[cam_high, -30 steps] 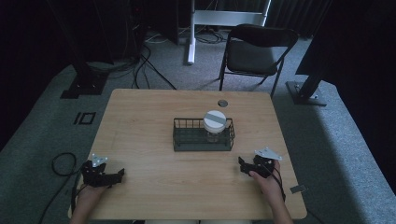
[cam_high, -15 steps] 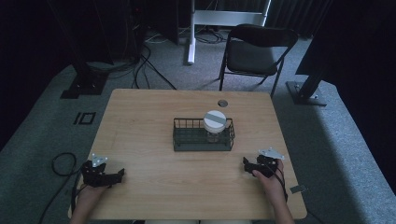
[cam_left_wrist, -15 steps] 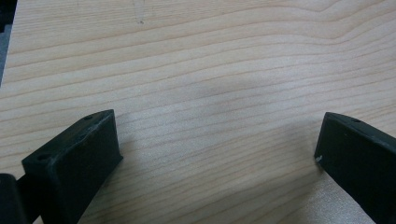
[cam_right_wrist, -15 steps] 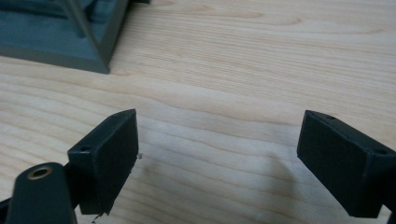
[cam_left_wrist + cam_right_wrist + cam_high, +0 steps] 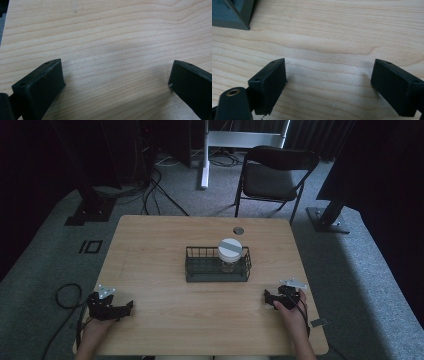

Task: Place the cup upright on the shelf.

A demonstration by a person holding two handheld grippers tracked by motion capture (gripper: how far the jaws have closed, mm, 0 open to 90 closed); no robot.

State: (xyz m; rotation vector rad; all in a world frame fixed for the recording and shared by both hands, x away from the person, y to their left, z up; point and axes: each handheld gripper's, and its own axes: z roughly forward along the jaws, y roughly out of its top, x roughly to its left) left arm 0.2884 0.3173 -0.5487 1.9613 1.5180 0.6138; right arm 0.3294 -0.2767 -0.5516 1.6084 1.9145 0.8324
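A dark wire basket [image 5: 218,276] stands at the middle of the wooden table [image 5: 160,255]. Inside its right end is a clear jar with a white lid [image 5: 231,249]. My left gripper [image 5: 126,307] rests on the table near the front left corner, held by a hand, jaws wide apart over bare wood [image 5: 117,80]. My right gripper [image 5: 266,299] rests near the front right, also held by a hand, jaws wide apart with nothing between them [image 5: 328,82]. A corner of the basket [image 5: 232,15] shows at the top left of the right gripper view.
A black folding chair [image 5: 272,175] stands behind the table. A round cable hole [image 5: 238,230] sits near the far edge. Stand bases [image 5: 85,212] and cables [image 5: 160,190] lie on the grey carpet around; a cable loop [image 5: 65,295] lies at the left.
The right gripper has shifted slightly to the right and toward the front edge. The left gripper and the basket have stayed put.
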